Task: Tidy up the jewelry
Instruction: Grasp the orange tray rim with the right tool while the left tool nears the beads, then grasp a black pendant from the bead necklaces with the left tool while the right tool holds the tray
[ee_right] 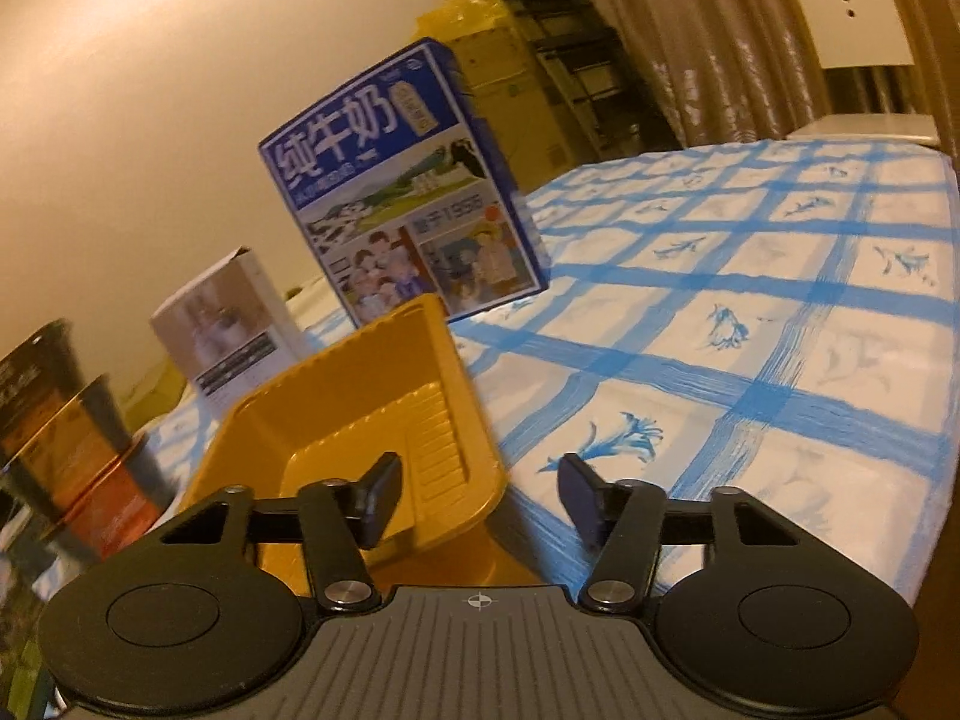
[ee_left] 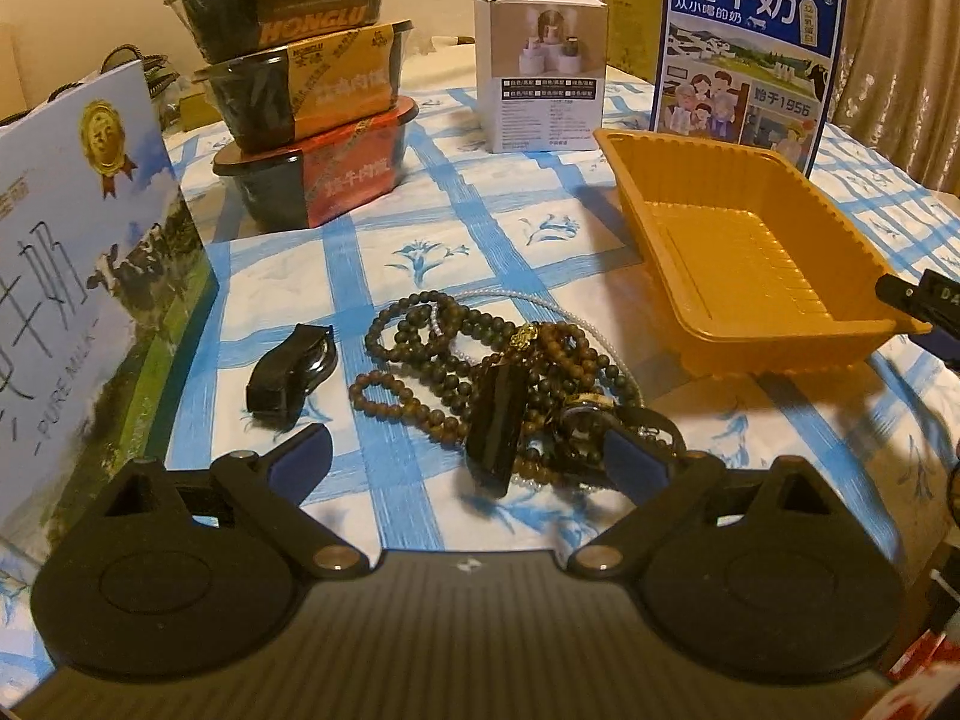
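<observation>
Jewelry (ee_left: 480, 372) lies in a tangled heap on the blue-checked tablecloth (ee_left: 480, 204), dark bead strands wound over a thin pale chain, with a black oblong pendant (ee_left: 495, 426) on top. Your left gripper (ee_left: 468, 462) hangs just over the near edge of the heap, fingers spread wide; its right pad (ee_left: 633, 465) sits against the beads (whether it touches them is unclear). A black clip (ee_left: 288, 372) rests just left of the pile. The orange tray (ee_left: 774, 348) stands to the right, near a blue milk carton (ee_left: 744, 48). Your right gripper (ee_right: 480, 498) is open wide and holds nothing, its left finger (ee_right: 381, 495) over the tray's near corner.
</observation>
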The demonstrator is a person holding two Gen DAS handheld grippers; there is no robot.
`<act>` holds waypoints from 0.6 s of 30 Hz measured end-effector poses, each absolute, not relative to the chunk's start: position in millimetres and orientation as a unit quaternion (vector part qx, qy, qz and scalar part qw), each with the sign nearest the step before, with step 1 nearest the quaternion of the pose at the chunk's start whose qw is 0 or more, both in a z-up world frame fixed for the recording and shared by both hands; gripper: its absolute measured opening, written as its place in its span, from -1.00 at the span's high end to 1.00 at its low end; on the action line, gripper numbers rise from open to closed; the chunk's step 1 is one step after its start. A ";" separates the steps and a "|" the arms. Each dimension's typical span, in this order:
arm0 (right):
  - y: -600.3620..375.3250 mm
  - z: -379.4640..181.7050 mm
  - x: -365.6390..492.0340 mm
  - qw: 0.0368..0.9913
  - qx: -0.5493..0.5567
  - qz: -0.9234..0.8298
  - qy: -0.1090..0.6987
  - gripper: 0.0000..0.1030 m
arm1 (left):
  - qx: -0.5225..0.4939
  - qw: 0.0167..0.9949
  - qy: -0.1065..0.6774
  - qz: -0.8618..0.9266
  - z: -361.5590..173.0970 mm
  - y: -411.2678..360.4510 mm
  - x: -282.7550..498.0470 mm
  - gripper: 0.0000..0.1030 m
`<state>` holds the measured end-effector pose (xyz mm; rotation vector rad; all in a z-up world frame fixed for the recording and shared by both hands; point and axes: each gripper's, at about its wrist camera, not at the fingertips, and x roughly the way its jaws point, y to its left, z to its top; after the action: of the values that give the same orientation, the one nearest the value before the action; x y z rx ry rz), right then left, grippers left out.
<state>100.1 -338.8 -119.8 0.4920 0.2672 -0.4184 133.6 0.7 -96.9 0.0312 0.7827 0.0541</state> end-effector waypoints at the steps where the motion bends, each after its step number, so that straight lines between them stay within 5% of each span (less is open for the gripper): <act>1: -340.3 -122.2 103.1 0.939 0.243 -0.206 0.129 -0.05 | 0.015 0.924 0.382 0.026 -98.1 0.9 135.3 -0.87; 9: -344.1 -135.7 120.0 0.941 0.242 -0.198 0.126 0.26 | 0.013 0.922 0.387 0.023 -106.1 0.8 146.1 -0.83; 14: -341.9 -132.7 122.9 0.951 0.217 -0.185 0.122 0.83 | 0.011 0.922 0.386 0.014 -107.0 -2.7 146.4 -0.82; 18: -345.0 -128.5 116.9 0.953 0.210 -0.180 0.125 0.87 | 0.012 0.923 0.386 0.006 -107.3 -6.9 143.5 -0.79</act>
<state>116.9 -345.0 -128.5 0.4272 0.2550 -0.3657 143.5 -6.9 -107.3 0.0243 0.7916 0.0118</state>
